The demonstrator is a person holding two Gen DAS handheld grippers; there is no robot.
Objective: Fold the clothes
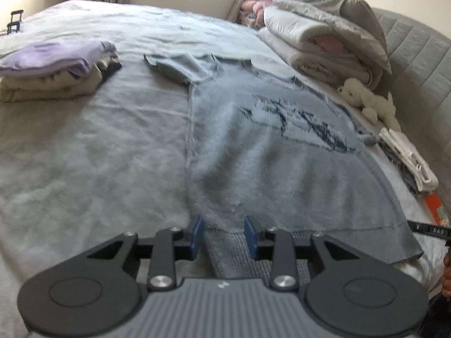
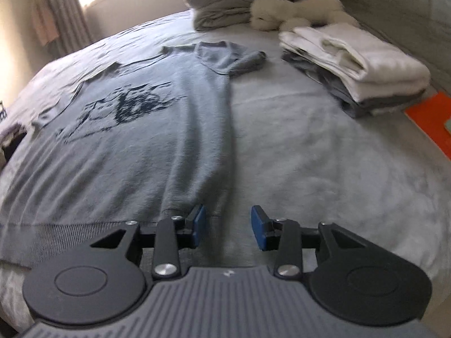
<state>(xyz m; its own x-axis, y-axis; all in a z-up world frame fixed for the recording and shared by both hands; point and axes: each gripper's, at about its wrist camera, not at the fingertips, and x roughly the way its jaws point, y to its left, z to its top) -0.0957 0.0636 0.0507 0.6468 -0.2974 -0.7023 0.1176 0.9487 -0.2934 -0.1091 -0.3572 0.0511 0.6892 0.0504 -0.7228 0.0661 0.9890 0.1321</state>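
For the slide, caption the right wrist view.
Right gripper, jaws open, at the hem of a grey printed sweater spread flat on the bed.

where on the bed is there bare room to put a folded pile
Bare sheet lies between the grey shirt and the white folded stack, and between the shirt and the lilac-topped pile. It is crowded along the headboard side: bedding heap, plush toy.

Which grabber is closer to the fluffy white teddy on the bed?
Right. The right gripper sits at the shirt's hem corner on the teddy's side. The left gripper is at the hem's opposite end, with the shirt lying between it and the teddy.
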